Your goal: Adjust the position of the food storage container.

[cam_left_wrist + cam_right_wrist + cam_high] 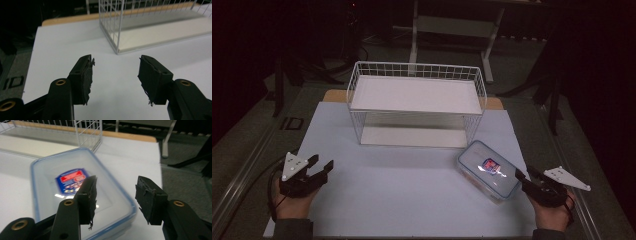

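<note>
At the lower right of the high view, the right gripper sits with jaws spread wide, holding nothing, just beside the clear lidded food container. It likely grasps this next: straddle the blue rim squarely. The left gripper, lower left, gapes empty too. Farther back stands the white wire rack.
</note>
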The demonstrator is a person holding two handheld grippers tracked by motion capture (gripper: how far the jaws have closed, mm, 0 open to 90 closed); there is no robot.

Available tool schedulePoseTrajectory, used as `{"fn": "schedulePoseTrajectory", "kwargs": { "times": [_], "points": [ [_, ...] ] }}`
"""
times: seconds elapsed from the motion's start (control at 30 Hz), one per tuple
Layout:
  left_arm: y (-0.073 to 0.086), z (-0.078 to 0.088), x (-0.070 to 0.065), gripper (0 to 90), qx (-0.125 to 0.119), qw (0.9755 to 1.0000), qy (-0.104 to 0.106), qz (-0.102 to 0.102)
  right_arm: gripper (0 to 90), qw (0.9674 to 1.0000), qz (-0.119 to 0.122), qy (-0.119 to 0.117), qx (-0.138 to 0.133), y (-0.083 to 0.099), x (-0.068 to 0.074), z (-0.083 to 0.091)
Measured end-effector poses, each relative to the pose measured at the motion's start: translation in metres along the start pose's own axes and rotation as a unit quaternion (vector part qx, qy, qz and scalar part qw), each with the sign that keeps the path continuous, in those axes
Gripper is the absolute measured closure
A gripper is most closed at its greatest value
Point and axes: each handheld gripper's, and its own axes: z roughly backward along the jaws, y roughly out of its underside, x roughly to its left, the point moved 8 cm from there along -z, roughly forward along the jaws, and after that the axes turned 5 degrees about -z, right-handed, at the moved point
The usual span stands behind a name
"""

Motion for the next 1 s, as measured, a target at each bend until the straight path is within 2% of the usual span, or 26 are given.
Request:
{"fn": "schedulePoseTrajectory", "kwargs": {
  "times": [0.13, 0.17, 0.23, 0.33, 0.43, 0.5, 0.6, 0.77, 0.9, 0.93, 1.0],
  "points": [
    [-0.001, 0.000, 0.002, 44.4, -0.003, 1.0000, -0.003, 0.005, 51.5, 0.9999, -0.011, -0.002, 0.008, 0.003, 0.001, -0.001],
    [0.001, -0.003, 0.002, 44.4, 0.001, 1.0000, 0.001, 0.006, 57.2, 0.9991, -0.039, 0.004, 0.017, 0.006, -0.006, -0.001],
    [0.002, -0.004, 0.002, 44.4, 0.004, 1.0000, 0.001, 0.005, 59.8, 0.9987, -0.047, 0.002, 0.017, 0.007, -0.008, -0.001],
    [0.002, -0.005, 0.001, 44.4, 0.007, 1.0000, -0.003, -0.001, 75.0, 0.9957, -0.088, 0.004, 0.028, 0.013, -0.019, 0.001],
    [0.001, -0.004, 0.000, 44.7, 0.003, 1.0000, -0.003, -0.001, 89.5, 0.9934, -0.105, 0.008, 0.044, 0.019, -0.027, 0.000],
    [0.001, -0.004, 0.000, 44.7, 0.001, 1.0000, -0.001, -0.003, 89.7, 0.9920, -0.114, 0.008, 0.055, 0.023, -0.030, -0.002],
    [0.001, -0.005, -0.001, 44.9, 0.003, 1.0000, 0.001, -0.006, 89.8, 0.9913, -0.108, 0.012, 0.074, 0.027, -0.030, -0.007],
    [0.001, -0.006, -0.004, 45.3, 0.003, 0.9999, 0.004, -0.013, 89.8, 0.9902, -0.118, 0.014, 0.074, 0.025, -0.032, -0.010],
    [0.001, -0.008, -0.005, 45.3, 0.005, 0.9998, 0.003, -0.019, 89.9, 0.9892, -0.118, 0.027, 0.082, 0.027, -0.035, -0.013],
    [0.001, -0.008, -0.006, 45.3, 0.005, 0.9998, 0.003, -0.020, 89.9, 0.9879, -0.126, 0.031, 0.084, 0.027, -0.035, -0.014],
    [0.001, -0.008, -0.007, 45.3, 0.005, 0.9997, 0.003, -0.022, 89.9, 0.9877, -0.127, 0.032, 0.085, 0.027, -0.035, -0.015]
  ]
}}
